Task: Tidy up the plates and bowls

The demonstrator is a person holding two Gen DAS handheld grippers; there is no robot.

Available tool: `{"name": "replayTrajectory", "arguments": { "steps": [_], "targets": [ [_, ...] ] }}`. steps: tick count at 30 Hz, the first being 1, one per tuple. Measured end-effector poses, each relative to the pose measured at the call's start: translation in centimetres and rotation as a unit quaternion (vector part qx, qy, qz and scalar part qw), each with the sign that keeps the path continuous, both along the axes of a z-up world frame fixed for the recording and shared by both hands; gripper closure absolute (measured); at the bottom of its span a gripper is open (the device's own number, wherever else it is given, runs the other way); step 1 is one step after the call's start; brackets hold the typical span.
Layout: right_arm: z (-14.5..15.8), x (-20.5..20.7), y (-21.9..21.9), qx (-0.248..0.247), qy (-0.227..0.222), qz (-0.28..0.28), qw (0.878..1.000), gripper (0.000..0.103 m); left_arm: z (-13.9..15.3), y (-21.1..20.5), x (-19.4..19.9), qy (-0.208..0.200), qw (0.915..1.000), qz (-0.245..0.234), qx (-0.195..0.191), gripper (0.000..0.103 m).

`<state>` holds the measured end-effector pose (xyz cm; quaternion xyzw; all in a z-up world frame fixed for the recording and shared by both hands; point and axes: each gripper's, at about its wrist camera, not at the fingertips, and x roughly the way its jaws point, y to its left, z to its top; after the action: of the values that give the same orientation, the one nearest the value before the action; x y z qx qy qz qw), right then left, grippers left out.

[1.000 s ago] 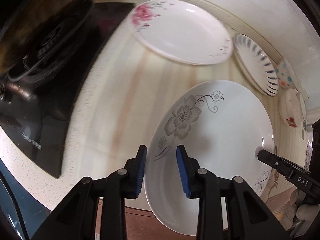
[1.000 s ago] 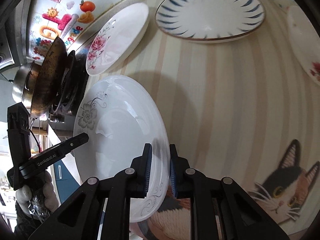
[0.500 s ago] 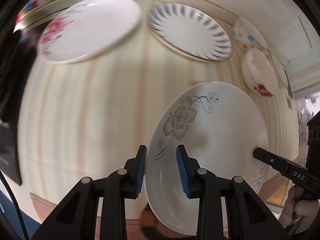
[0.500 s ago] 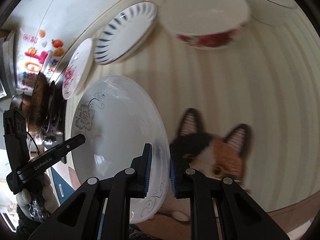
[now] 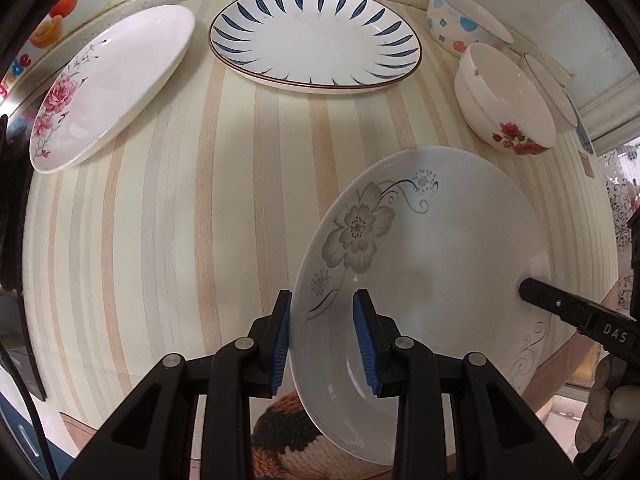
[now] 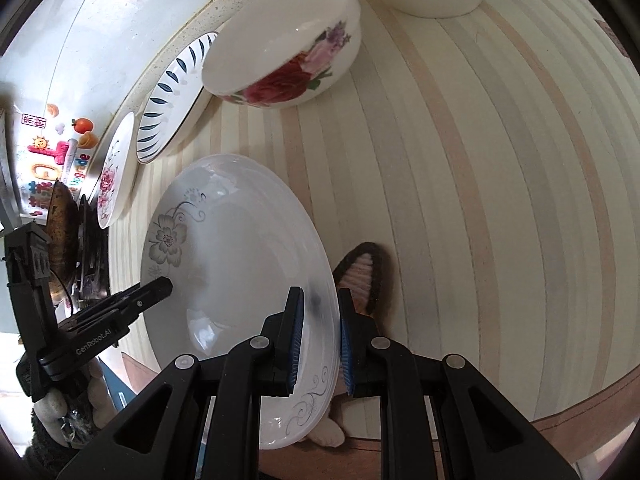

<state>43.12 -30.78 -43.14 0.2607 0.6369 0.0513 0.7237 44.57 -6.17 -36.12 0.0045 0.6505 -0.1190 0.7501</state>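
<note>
Both pairs of jaws are clamped on one rim: the left gripper pinches the grey-flower plate at its left edge, and the right gripper pinches the same plate at the opposite edge, so the plate is held tilted above the striped mat between the two. A second ago the stove and pan lay just left of the plate in both views; since then the plate has been carried rightward along the counter, and the stove is now seen only at the far left of the right wrist view, while the bowls have come close.

Counted left to right, all behind the held plate: a rose plate at far left, a blue-leaf plate beside it, then three bowls, namely a dotted bowl, a rose bowl and a blue-rimmed bowl. That makes three plates in all. A cat picture on the mat lies partly beneath the held plate.
</note>
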Motion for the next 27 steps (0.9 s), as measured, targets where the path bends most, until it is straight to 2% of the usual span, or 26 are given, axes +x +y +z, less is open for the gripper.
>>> {"name": "replayTrajectory", "arguments": {
  "steps": [6, 14, 18, 20, 22, 23, 26, 27],
  "targets": [
    [0.2, 0.0, 0.4, -0.006, -0.007, -0.003, 1.0, 0.085, -0.1, -1.0, 0.2, 0.0, 1.0, 0.009, -0.004, 0.075],
    [0.3, 0.1, 1.3, -0.029, 0.0, -0.007, 1.0, 0.083, 0.2, 1.5, 0.9, 0.018, 0.999, 0.003, -0.04, 0.075],
    [1.0, 0.2, 0.7, -0.022, 0.022, -0.024, 0.999, 0.083, 3.6, 4.8, 1.3, -0.009, 0.9981, 0.022, -0.057, 0.074],
    [2.5, -0.1, 0.4, -0.04, 0.028, -0.036, 0.998, 0.083, 5.6, 7.3, 1.9, -0.037, 0.9969, 0.042, -0.055, 0.074],
    [5.2, -0.3, 0.8, -0.055, 0.011, -0.045, 0.997, 0.083, 7.0, 10.4, 2.9, -0.063, 0.9945, 0.073, -0.041, 0.074],
    [6.7, -0.3, 1.4, -0.059, -0.003, -0.041, 0.997, 0.081, 7.4, 11.7, 3.1, -0.071, 0.9929, 0.089, -0.034, 0.074],
    [9.9, 1.5, 5.2, -0.064, -0.042, -0.013, 0.997, 0.057, 7.1, 16.1, 5.1, -0.077, 0.9872, 0.138, -0.019, 0.074],
    [10.7, 3.0, 7.2, -0.051, -0.057, 0.003, 0.997, 0.055, 6.6, 17.4, 5.9, -0.074, 0.9859, 0.15, -0.013, 0.074]
  ]
}}
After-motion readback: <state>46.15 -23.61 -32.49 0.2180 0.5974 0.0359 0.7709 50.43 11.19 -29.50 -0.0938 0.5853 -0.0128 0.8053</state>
